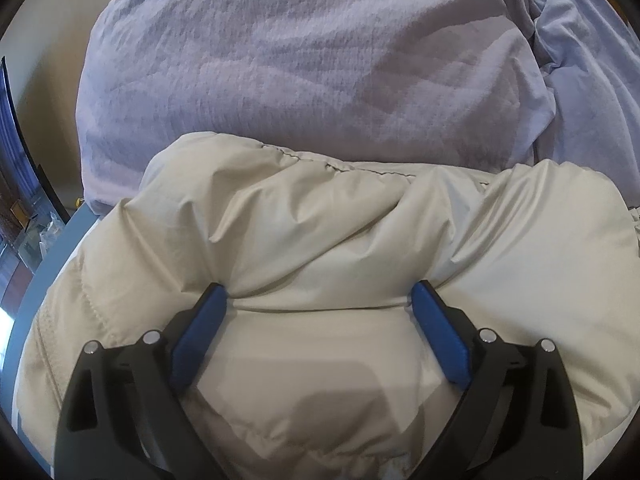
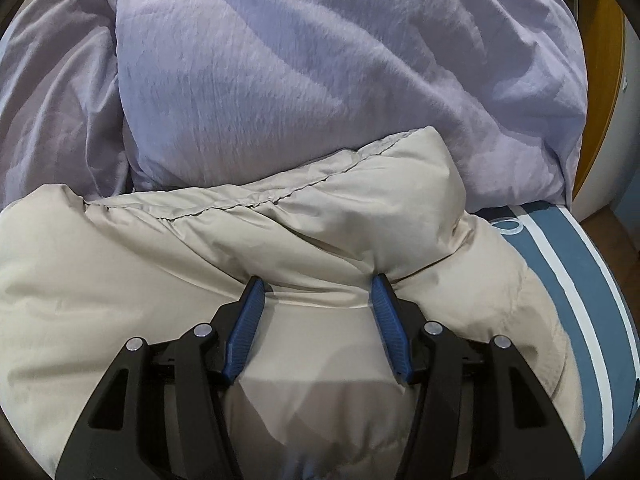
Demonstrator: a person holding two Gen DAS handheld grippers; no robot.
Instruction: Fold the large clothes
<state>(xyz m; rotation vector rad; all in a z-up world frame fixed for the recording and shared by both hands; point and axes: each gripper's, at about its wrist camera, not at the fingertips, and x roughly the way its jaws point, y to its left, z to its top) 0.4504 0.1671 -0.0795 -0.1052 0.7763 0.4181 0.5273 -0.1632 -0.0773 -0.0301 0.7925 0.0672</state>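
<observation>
Directly ahead of both tools lies the beige puffer jacket (image 1: 340, 240), long axis running side to side across the bed. Left gripper (image 1: 320, 300): jaws spread wide, tips sunk into the padding with a soft bulge between them, nothing pinched. Right gripper (image 2: 318, 292): jaws about half spread, tips likewise pressed into the fabric near the folded corner; whether cloth is caught I cannot tell. Beyond the stitched far edge sits a lilac pillow (image 2: 340, 80), close against it. Striped blue sheet (image 2: 580, 280) shows bare on the right: room to move there.
</observation>
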